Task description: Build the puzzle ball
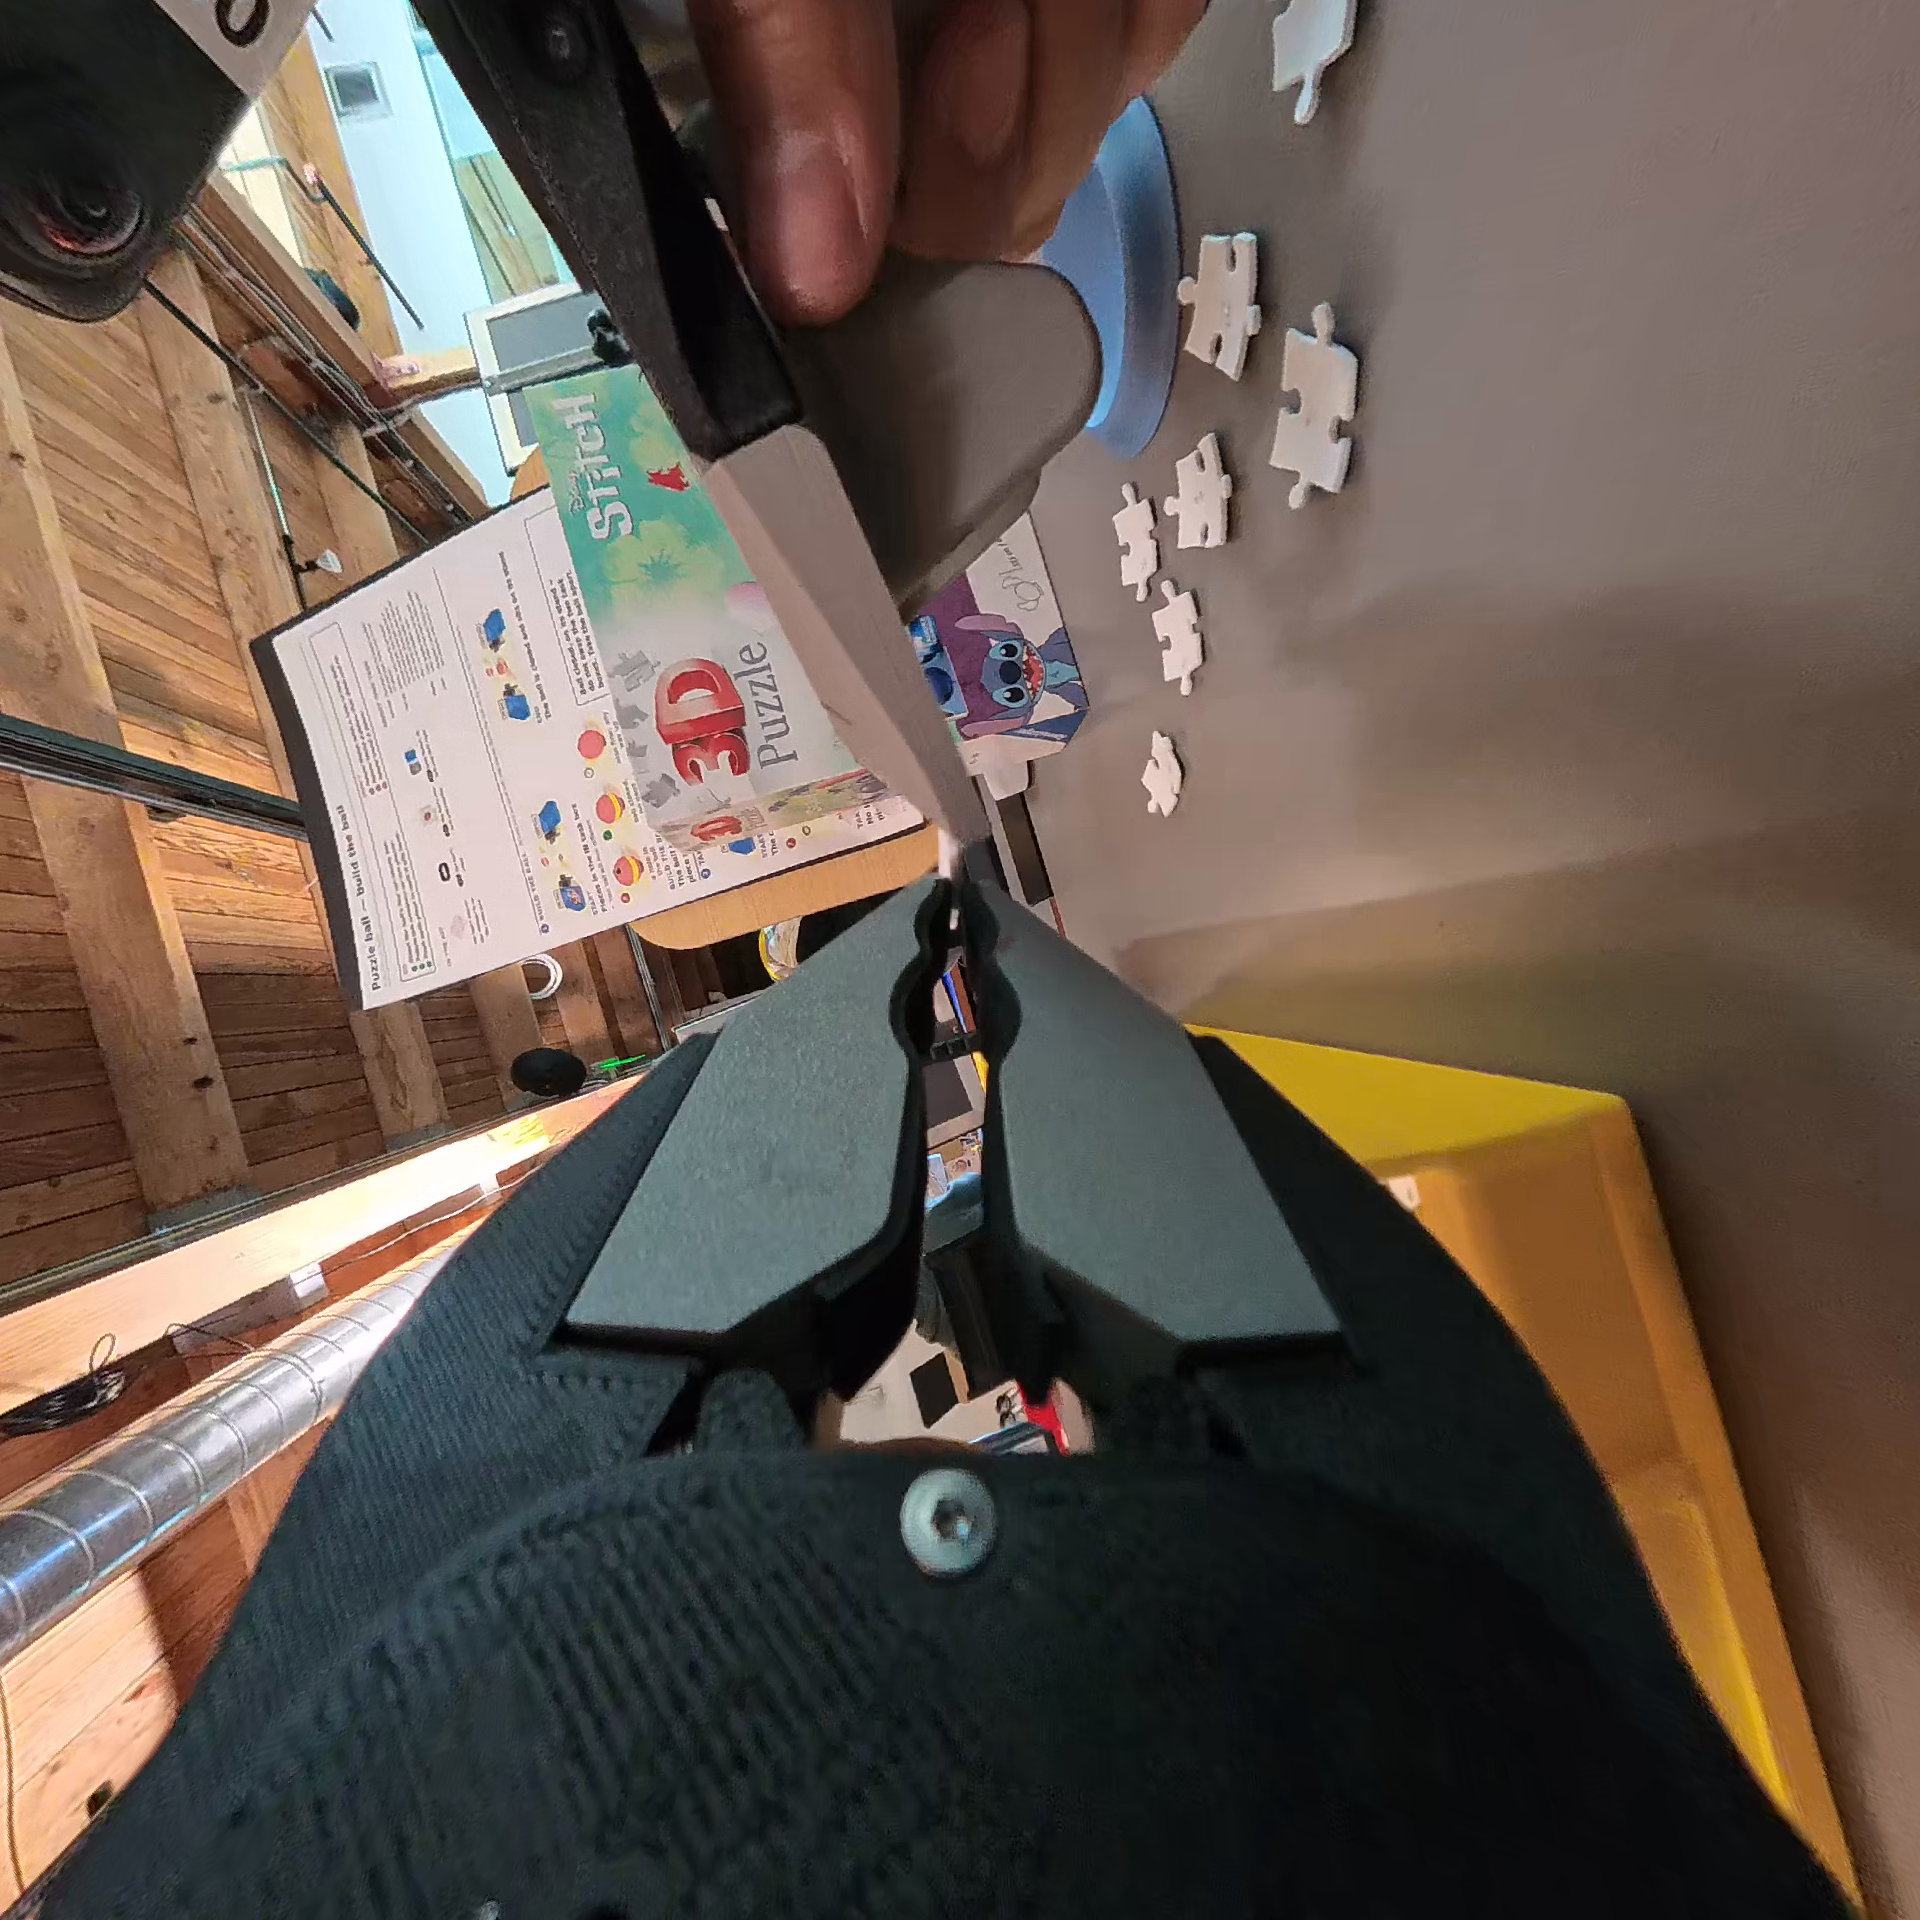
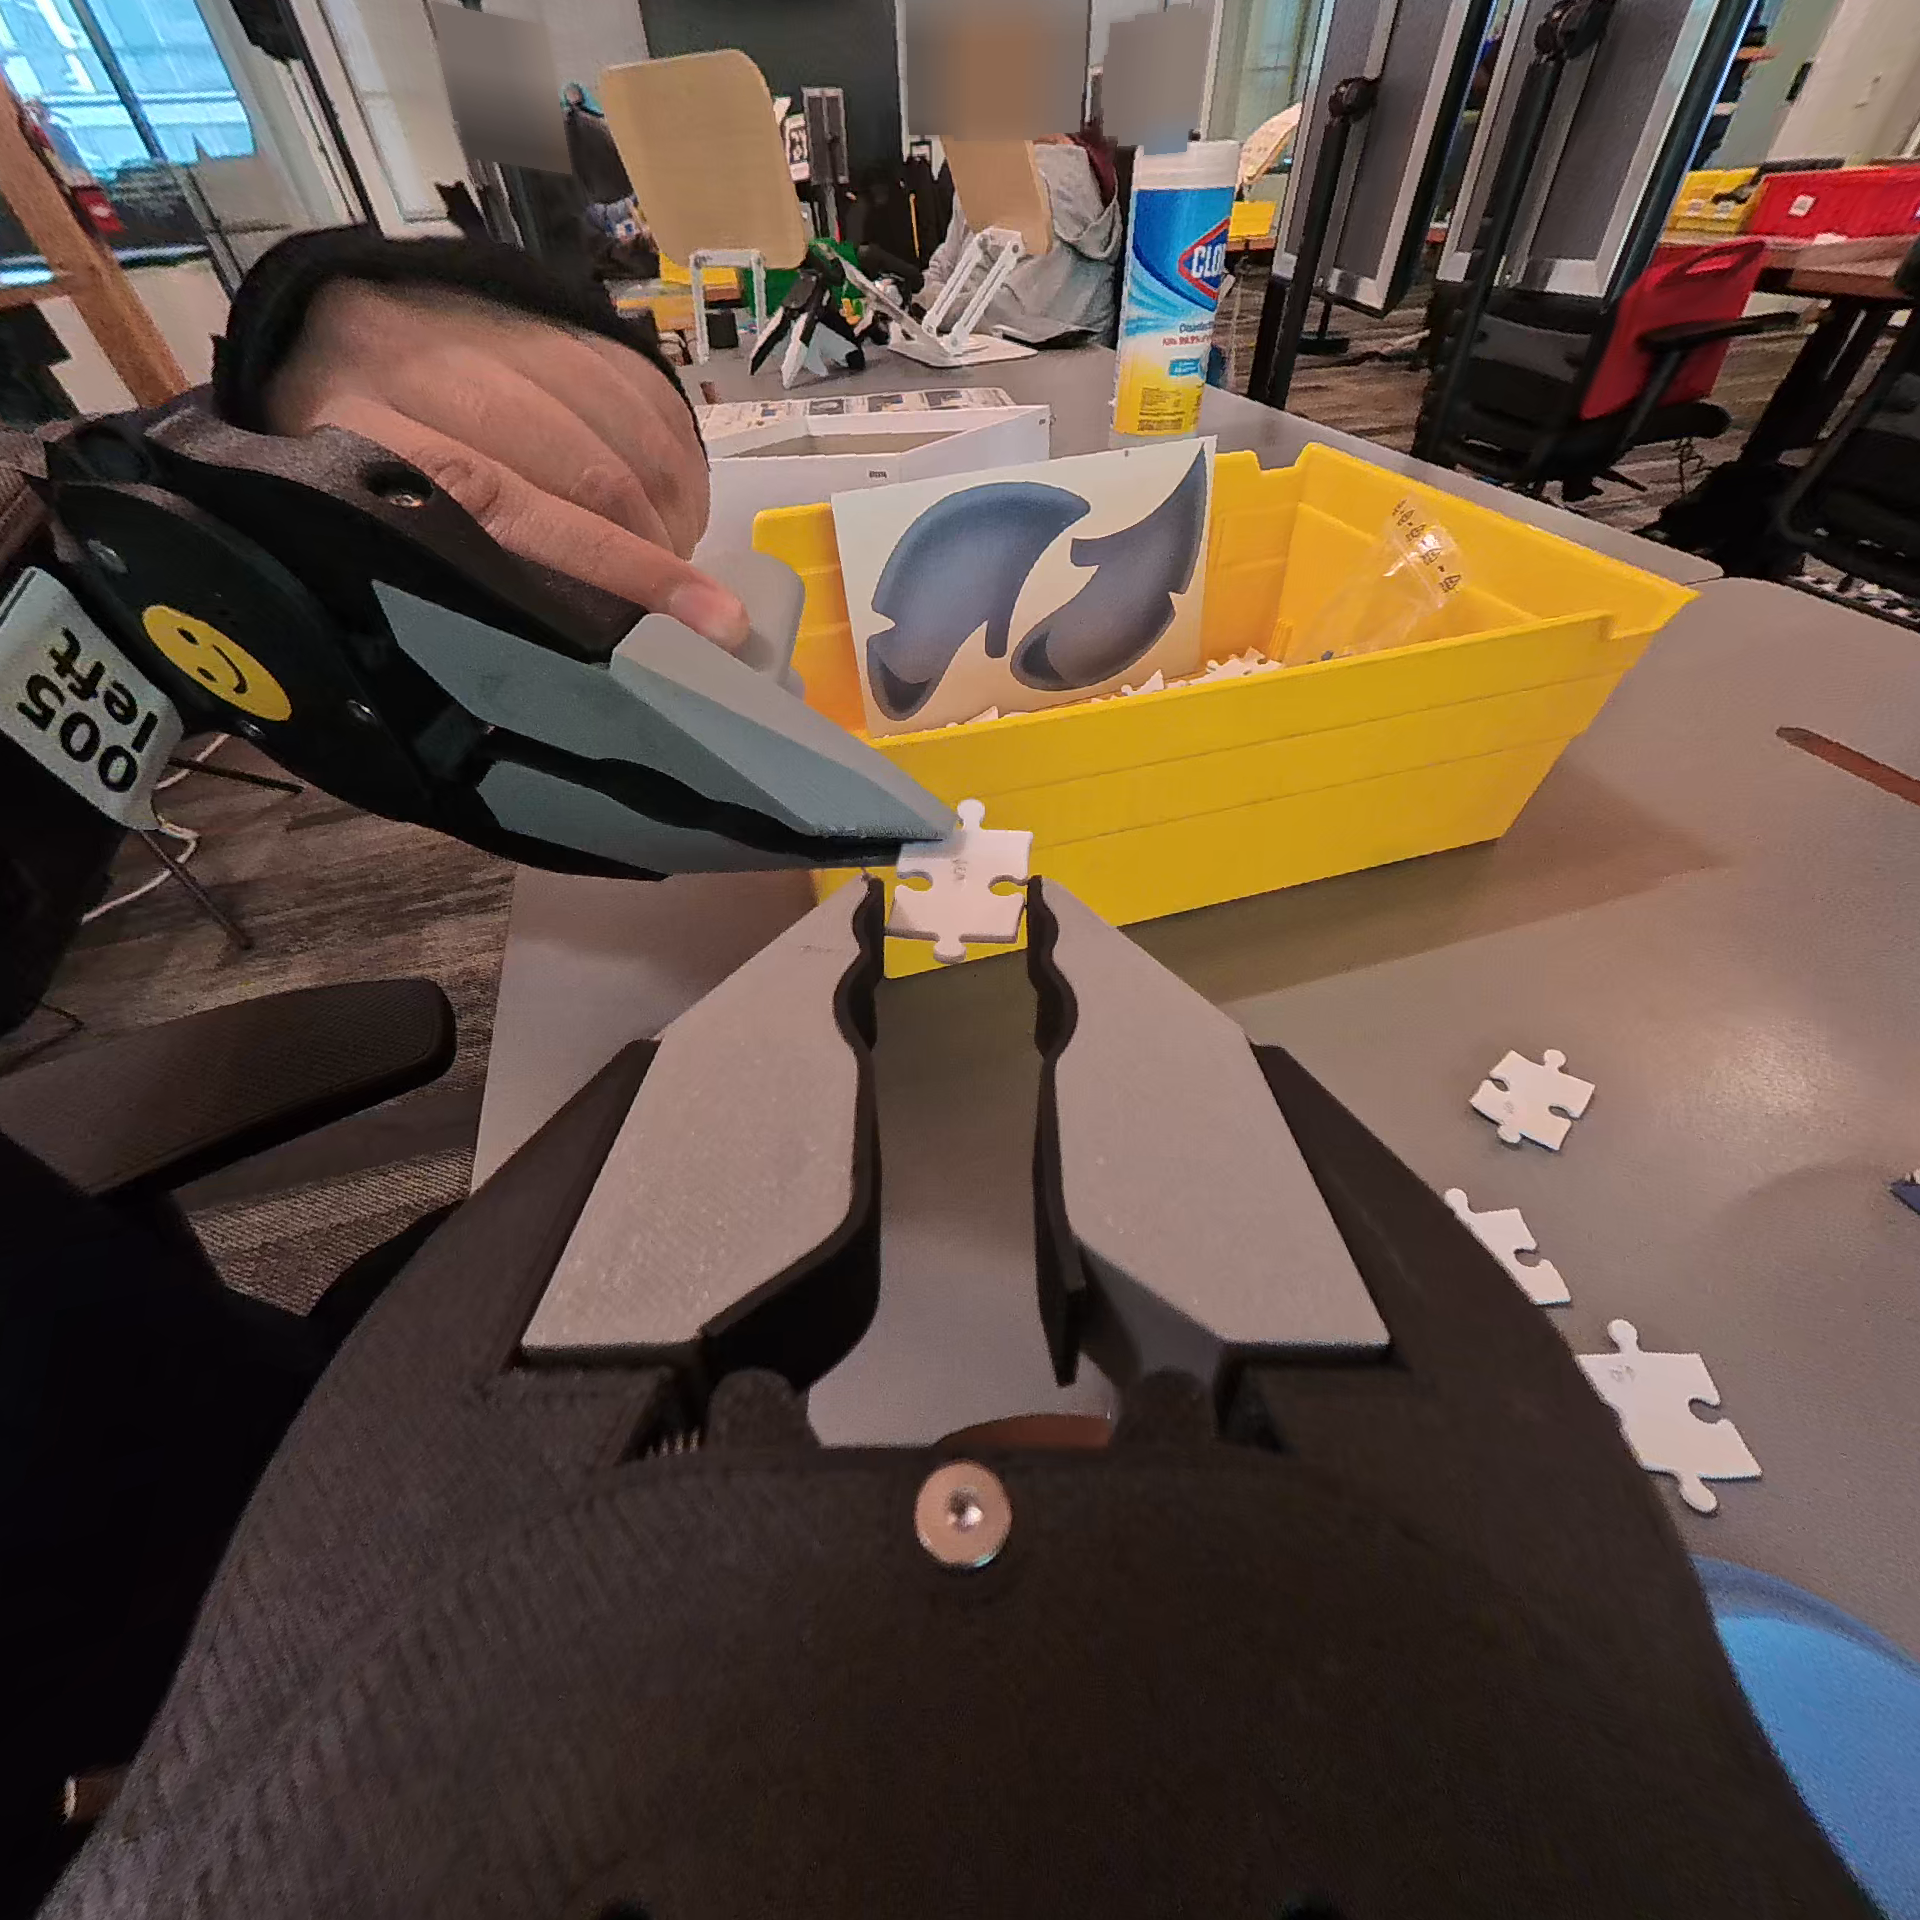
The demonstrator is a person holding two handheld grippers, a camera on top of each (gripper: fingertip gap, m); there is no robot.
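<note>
Both grippers, left and right, pinch one white, flat puzzle piece (light, stiff, thin); I'd grip its flat faces, away from the tabs.

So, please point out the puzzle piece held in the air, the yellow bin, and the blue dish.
puzzle piece (image 2: 961, 888): right wrist view, on its white face between the grippers.
yellow bin (image 2: 1299, 790): right wrist view, on its front wall.
blue dish (image 1: 1127, 301): left wrist view, on its visible rim.
</note>
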